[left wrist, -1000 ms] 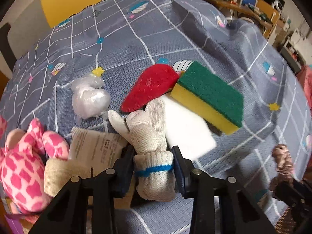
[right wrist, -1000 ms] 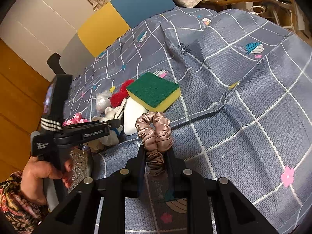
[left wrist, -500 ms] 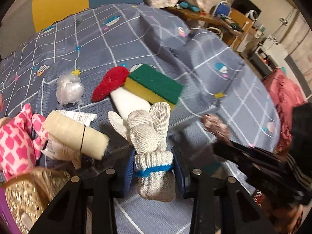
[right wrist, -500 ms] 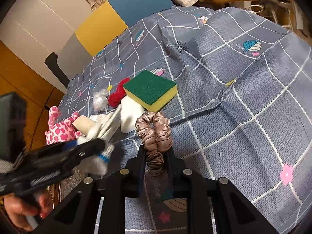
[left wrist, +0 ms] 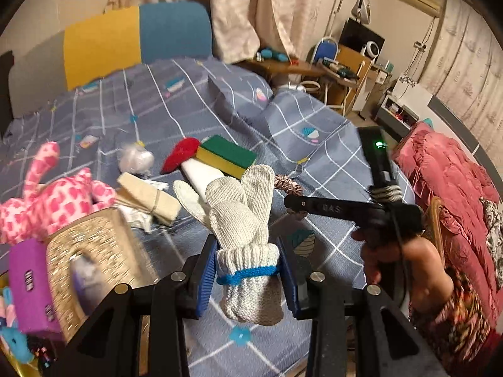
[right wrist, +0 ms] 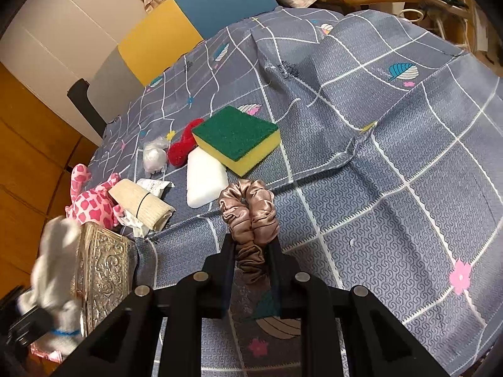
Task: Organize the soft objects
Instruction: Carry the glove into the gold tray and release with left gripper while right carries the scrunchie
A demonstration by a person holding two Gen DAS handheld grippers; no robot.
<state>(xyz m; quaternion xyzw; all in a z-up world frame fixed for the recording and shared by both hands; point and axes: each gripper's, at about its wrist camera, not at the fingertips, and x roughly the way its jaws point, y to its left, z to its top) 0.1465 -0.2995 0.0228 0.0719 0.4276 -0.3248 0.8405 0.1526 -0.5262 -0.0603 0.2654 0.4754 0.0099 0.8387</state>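
Glove hangs by its cuff, pinched in the left gripper over the bed's near left edge, above a gold box; right of it lie a pink toy, beige roll and sponge; nearer and further right, the right gripper clamps a scrunchie

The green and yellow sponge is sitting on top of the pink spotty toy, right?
Not quite. The green and yellow sponge sits partly on the white block, not on the pink spotty toy, which lies apart, over by the bed's edge. The right wrist view shows it best.
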